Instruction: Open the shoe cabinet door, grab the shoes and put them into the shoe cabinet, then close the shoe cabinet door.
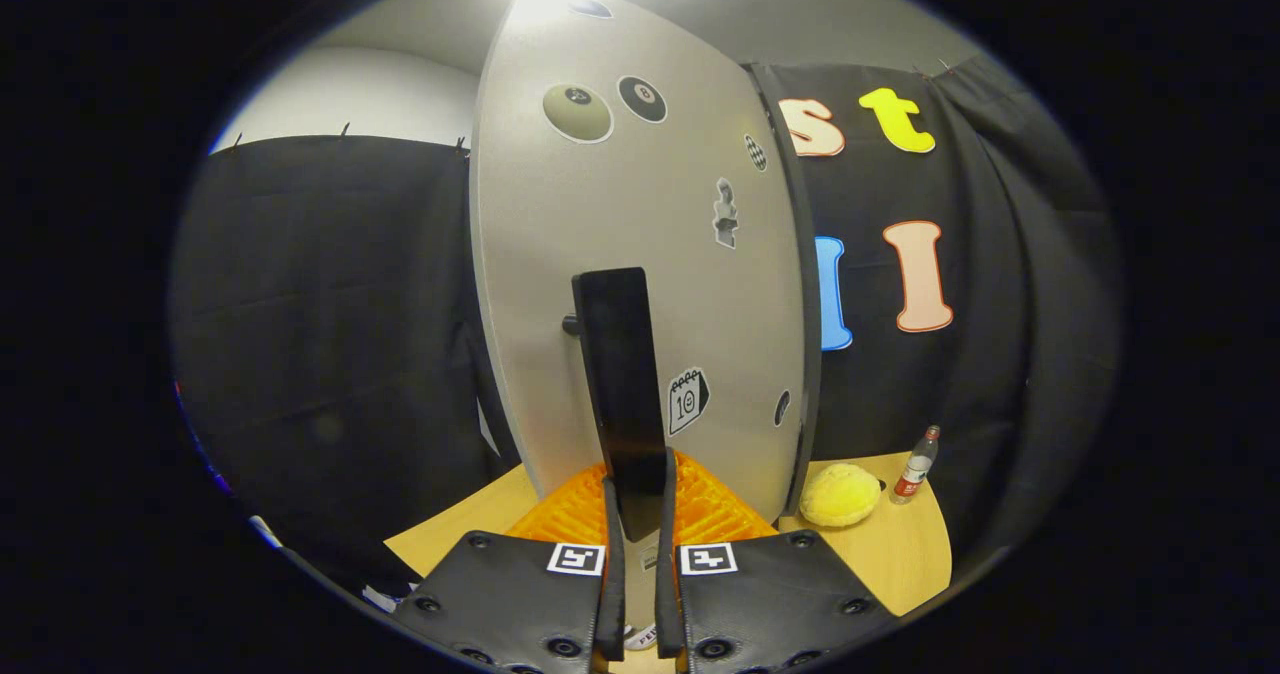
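The grey shoe cabinet door [560, 284], dotted with stickers, stands upright right in front of me. Its long black handle [620, 374] sticks out from the door and runs down between my fingers. My gripper [640, 524] is shut on the handle's lower end, with one finger [611, 534] pressing on each side. An orange ribbed thing [715, 509] lies on the wooden table just beyond the fingers, under the handle; I cannot tell whether it is a shoe. The door's dark side edge [800, 354] shows on the right.
A yellow round soft thing [840, 495] and a small bottle with a red label [916, 466] stand on the wooden table [900, 554] to the right of the door. Black cloth walls close in on both sides.
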Demonstrator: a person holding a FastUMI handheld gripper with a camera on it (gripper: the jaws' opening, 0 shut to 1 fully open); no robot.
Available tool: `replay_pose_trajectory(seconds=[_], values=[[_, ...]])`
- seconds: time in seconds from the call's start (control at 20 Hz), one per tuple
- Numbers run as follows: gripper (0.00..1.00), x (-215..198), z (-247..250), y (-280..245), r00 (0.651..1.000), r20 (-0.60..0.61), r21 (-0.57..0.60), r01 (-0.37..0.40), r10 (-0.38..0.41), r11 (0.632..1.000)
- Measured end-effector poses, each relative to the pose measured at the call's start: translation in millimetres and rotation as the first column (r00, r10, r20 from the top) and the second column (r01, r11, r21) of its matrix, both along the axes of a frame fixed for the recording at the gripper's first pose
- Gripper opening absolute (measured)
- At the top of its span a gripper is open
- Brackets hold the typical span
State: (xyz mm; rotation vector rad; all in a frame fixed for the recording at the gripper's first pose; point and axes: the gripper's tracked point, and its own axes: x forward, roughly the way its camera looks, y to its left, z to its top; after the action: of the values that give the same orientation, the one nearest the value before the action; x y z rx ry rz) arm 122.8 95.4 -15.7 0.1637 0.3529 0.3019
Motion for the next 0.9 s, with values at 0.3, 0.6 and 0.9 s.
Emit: replay_pose_trajectory(seconds=[0.3, 0.6, 0.9], values=[[0.12, -11, 5, -35, 0.996, 0.015, -0.067, 0.083, -0.082, 0.994], [0.07, -14, 14, -134, 0.948, 0.071, -0.2, 0.318, -0.31, 0.927], [0.07, -24, 23, -125, 0.957, 0.068, -0.092, 0.287, -0.282, 0.953]])
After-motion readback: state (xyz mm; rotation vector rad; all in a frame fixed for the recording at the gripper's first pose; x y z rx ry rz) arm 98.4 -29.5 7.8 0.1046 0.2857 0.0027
